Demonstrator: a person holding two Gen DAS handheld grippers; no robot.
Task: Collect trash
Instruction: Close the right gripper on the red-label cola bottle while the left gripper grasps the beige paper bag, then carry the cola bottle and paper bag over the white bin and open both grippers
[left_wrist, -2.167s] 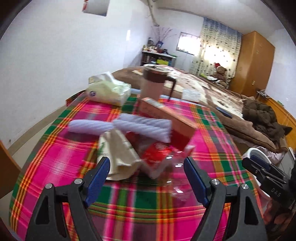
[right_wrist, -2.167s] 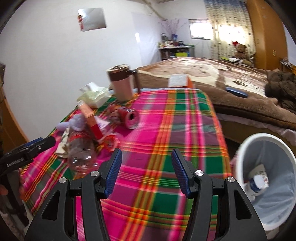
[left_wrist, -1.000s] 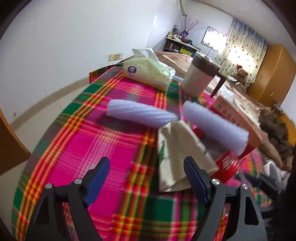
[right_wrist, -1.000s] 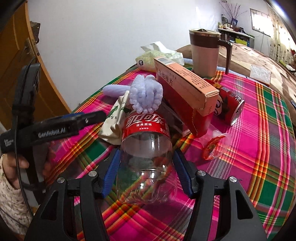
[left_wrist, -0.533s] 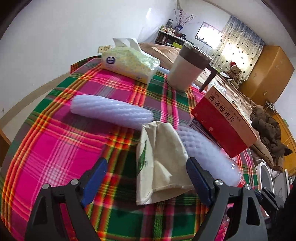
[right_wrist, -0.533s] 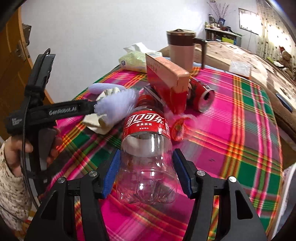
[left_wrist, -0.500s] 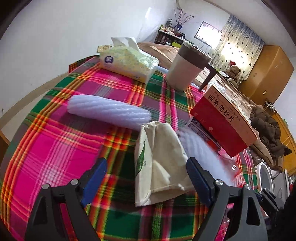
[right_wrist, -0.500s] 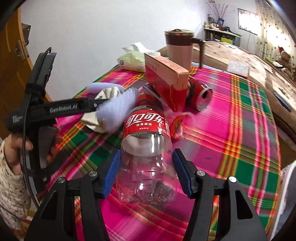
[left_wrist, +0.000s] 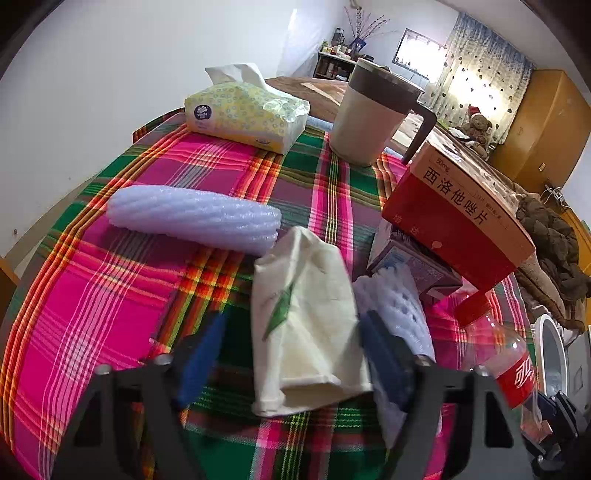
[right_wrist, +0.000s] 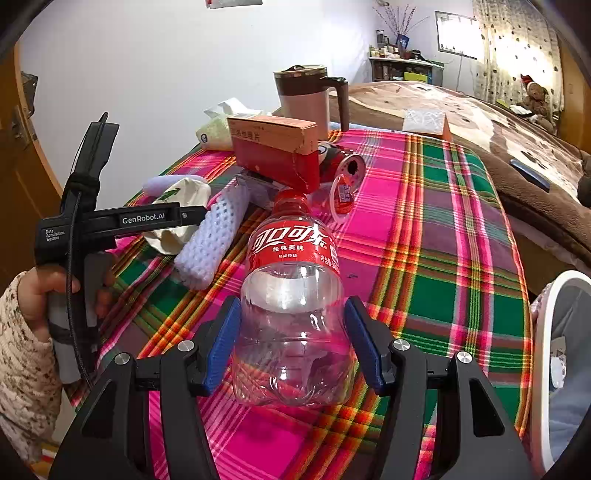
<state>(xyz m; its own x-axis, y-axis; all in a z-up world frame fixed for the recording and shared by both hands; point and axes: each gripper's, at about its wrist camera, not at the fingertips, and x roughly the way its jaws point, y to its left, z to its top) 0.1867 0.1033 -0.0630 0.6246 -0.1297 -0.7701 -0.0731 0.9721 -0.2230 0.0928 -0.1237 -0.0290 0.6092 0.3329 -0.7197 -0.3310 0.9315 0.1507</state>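
While the right gripper (right_wrist: 293, 345) clamps the lower body of the clear cola bottle (right_wrist: 291, 295) between its blue pads (right_wrist: 221, 343), the bottle lies along the jaws with its red-labelled neck pointing away, toward the red medicine box (right_wrist: 275, 151). The pads press both sides of the bottle — a firm grip.

The left gripper (left_wrist: 291, 362) is blurred in its own view. Its jaws have just been closing, and the cream paper bag (left_wrist: 306, 325) lies between them on the plaid table (left_wrist: 92, 295). The right-side finger (left_wrist: 384, 365) sits at the bag's edge, against a white foam net sleeve (left_wrist: 399, 306) just beside the bag; the left-side finger (left_wrist: 201, 354) stands apart from the bag, so the jaws remain open around it. In the right wrist view a hand (right_wrist: 48, 284) with a patterned sleeve holds this gripper's handle.

Other items on the table:
- a second foam net sleeve (left_wrist: 195, 218), lying flat beyond the bag;
- a tissue pack (left_wrist: 245, 112) and a lidded mug (left_wrist: 373, 118) at the far side;
- a red drinks can (right_wrist: 343, 164) on its side, behind the medicine box;
- a small clear wrapper with a red label (right_wrist: 341, 194), near the can.

A white bin (right_wrist: 561, 354) stands beside the table's right edge — some litter is visible inside it.
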